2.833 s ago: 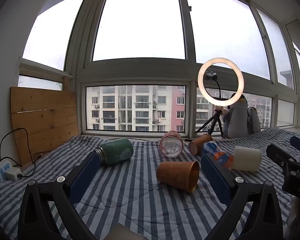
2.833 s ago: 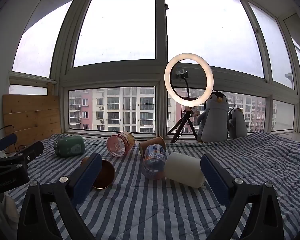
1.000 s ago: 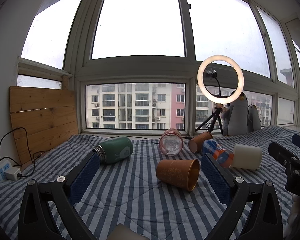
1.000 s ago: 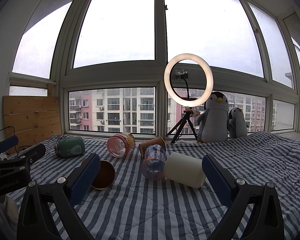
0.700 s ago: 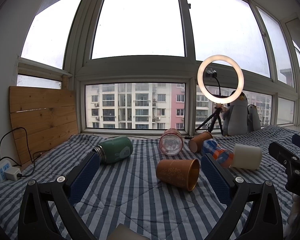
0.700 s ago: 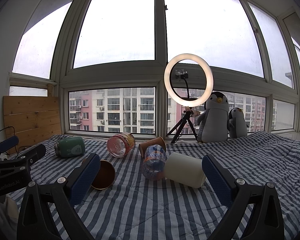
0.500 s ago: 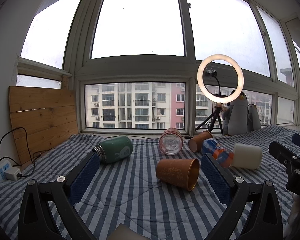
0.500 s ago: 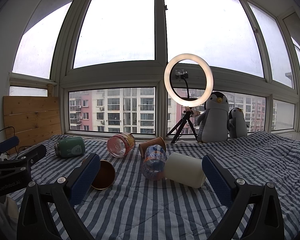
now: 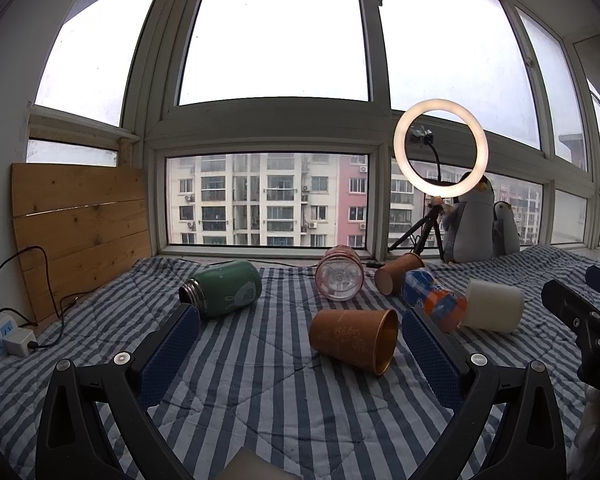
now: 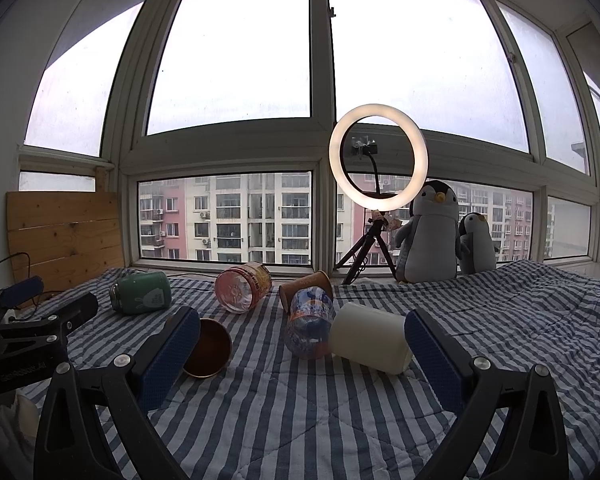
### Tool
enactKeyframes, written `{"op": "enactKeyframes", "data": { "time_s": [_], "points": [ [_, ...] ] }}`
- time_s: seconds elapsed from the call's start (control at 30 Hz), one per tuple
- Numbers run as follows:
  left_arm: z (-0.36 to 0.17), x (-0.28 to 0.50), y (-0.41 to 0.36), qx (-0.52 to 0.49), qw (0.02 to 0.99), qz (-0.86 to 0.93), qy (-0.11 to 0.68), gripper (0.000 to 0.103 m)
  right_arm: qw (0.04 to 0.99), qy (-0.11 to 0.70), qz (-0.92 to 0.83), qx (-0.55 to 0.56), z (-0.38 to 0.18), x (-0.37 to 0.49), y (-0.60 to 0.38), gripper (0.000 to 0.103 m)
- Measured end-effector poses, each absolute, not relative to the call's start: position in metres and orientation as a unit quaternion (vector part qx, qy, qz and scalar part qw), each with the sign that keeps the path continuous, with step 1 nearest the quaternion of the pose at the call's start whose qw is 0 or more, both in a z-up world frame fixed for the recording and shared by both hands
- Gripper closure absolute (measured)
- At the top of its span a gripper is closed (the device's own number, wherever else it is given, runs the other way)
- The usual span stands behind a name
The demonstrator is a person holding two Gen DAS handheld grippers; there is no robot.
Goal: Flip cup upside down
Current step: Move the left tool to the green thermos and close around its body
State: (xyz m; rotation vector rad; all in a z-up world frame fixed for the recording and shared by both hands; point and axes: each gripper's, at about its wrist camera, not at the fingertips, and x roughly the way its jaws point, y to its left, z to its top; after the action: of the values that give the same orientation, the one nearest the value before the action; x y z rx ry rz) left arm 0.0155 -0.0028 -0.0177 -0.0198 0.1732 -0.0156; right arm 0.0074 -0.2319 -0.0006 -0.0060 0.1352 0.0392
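Observation:
Several cups and bottles lie on their sides on a blue striped quilt (image 9: 260,392). A brown paper cup (image 9: 354,340) lies nearest, mouth to the right; it also shows in the right wrist view (image 10: 208,348). A white cup (image 9: 494,306) (image 10: 370,344), a second brown cup (image 9: 396,278), a green flask (image 9: 224,288), a pink jar (image 9: 340,278) and a blue-orange bottle (image 9: 434,300) lie around. My left gripper (image 9: 300,354) is open and empty, just before the brown cup. My right gripper (image 10: 302,354) is open and empty, before the white cup.
A ring light on a tripod (image 10: 378,156) and two plush penguins (image 10: 434,232) stand at the window. A wooden board (image 9: 80,232) leans at the left, with a power strip and cable (image 9: 8,340) below it.
Both grippers have barely moved, with only a slight drift of view. The cups and bottles lie as before.

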Motion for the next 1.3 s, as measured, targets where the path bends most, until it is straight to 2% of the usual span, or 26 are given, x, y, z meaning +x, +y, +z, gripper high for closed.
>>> {"op": "enactKeyframes", "data": {
  "time_s": [0.27, 0.67, 0.9, 1.3],
  "points": [
    [-0.018, 0.035, 0.010, -0.025, 0.990, -0.016, 0.139, 0.001, 0.996, 0.079, 0.031, -0.005, -0.001, 0.009, -0.224, 0.001],
    [0.005, 0.085, 0.049, 0.044, 0.974, 0.015, 0.219, 0.001, 0.989, 0.127, 0.072, 0.011, -0.004, 0.021, -0.227, 0.001],
    [0.024, 0.137, 0.092, 0.027, 0.963, 0.015, 0.268, 0.001, 0.975, 0.178, 0.128, 0.032, 0.001, 0.028, -0.211, 0.001],
    [0.024, 0.257, 0.128, 0.006, 0.935, -0.007, 0.353, 0.001, 0.972, 0.174, 0.159, -0.005, 0.010, 0.044, -0.174, 0.001]
  ]
}}
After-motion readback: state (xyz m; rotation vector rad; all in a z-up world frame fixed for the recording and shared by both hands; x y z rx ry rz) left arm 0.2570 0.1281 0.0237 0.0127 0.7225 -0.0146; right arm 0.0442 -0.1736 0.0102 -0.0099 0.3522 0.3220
